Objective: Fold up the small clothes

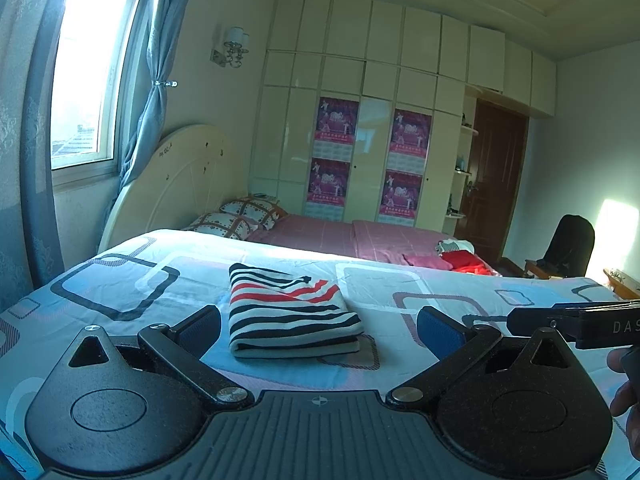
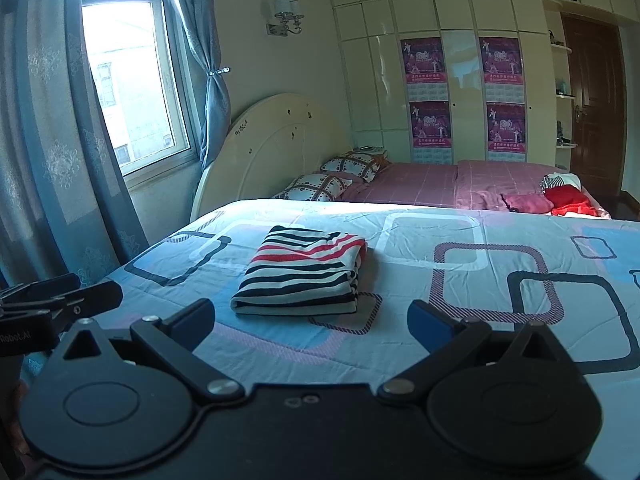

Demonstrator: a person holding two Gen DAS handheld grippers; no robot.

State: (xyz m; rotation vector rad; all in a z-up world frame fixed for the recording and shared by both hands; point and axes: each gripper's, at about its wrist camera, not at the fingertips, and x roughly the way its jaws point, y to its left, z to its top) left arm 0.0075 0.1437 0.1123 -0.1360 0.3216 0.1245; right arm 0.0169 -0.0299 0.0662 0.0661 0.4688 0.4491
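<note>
— On the patterned sheet ahead of us, how many garments do we count?
— We see 1 striped garment, folded into a neat rectangle, lying flat. Farther back, on the pink bed, sit 2 pillows and a small pile of red and pink clothes.
— And our jaws?
— Both of our 2 grippers are spread wide. Our left gripper holds nothing; the folded piece lies between its blue pads, apart from them. Our right gripper is likewise empty, touching nothing.
</note>
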